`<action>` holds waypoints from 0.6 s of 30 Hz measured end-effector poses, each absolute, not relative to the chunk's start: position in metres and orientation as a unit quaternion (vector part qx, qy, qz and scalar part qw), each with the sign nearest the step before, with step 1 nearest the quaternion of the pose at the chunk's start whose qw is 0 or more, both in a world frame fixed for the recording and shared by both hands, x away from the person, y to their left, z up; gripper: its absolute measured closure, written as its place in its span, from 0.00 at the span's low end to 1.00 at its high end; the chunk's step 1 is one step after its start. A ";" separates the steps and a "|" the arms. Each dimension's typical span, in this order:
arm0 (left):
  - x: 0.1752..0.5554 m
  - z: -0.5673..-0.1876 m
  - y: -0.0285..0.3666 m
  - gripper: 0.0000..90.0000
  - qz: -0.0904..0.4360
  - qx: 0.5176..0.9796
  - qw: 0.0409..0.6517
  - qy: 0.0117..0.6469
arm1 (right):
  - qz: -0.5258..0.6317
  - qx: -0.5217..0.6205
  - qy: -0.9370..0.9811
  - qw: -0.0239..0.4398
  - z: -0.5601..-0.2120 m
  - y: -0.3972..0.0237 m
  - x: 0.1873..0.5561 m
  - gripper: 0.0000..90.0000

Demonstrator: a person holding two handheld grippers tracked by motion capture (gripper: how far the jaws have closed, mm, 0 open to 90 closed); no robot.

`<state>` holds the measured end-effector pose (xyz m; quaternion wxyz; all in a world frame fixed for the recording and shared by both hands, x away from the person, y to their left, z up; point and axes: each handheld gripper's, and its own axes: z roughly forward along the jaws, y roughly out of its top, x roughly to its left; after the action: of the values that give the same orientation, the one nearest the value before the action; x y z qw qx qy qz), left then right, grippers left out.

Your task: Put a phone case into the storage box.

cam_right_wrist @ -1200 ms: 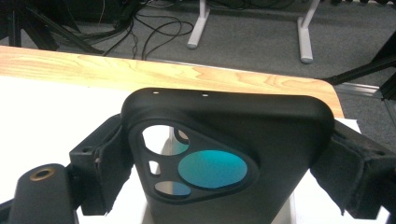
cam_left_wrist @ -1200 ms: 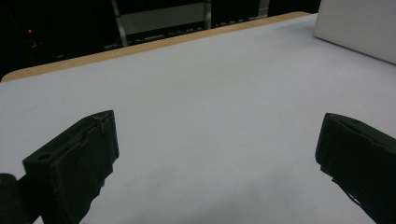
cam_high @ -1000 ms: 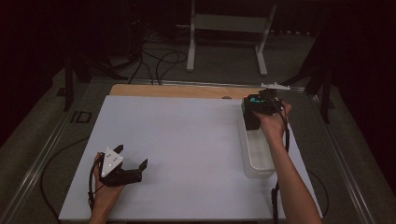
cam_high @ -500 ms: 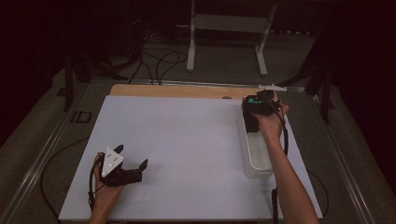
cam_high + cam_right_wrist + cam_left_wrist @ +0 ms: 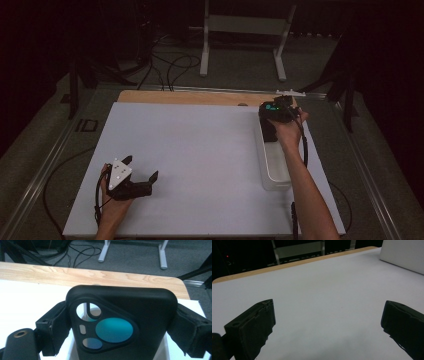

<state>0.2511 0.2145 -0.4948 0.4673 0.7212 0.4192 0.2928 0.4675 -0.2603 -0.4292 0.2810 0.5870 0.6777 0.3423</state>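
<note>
A black phone case (image 5: 125, 322) with camera cut-outs stands between the jaws of my right gripper (image 5: 120, 330), which is shut on its two sides. From above, the right gripper (image 5: 274, 116) holds the case over the far end of a clear plastic bin (image 5: 274, 170) at the table's right. My left gripper (image 5: 140, 176) rests low at the front left of the white tabletop, jaws wide apart. In the left gripper view the left gripper (image 5: 329, 322) has only bare white surface between its fingers.
The white sheet (image 5: 200, 160) covers most of a wooden table, whose bare edge (image 5: 190, 97) shows at the back. A white metal stand (image 5: 240, 30) and cables lie on the floor beyond. A white block's corner (image 5: 404, 255) shows far right in the left gripper view.
The right gripper with the phone case has shifted slightly over the bin's far end. The left gripper has barely moved.
</note>
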 end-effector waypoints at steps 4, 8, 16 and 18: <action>0.251 -0.496 0.214 0.00 0.291 0.723 0.466 0.419 | 0.345 0.591 0.675 0.277 -0.431 -0.261 0.468 0.09; 0.252 -0.496 0.214 0.00 0.290 0.722 0.467 0.420 | 0.351 0.592 0.672 0.273 -0.430 -0.262 0.469 0.09; 0.251 -0.496 0.215 0.00 0.291 0.722 0.467 0.420 | 0.371 0.581 0.669 0.278 -0.422 -0.265 0.466 0.09; 0.251 -0.495 0.214 0.00 0.291 0.722 0.467 0.421 | 0.373 0.576 0.672 0.279 -0.420 -0.264 0.464 0.09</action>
<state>0.2514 0.2145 -0.4955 0.4665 0.7216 0.4207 0.2910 0.4641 -0.2641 -0.4197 0.2788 0.5763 0.6716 0.3730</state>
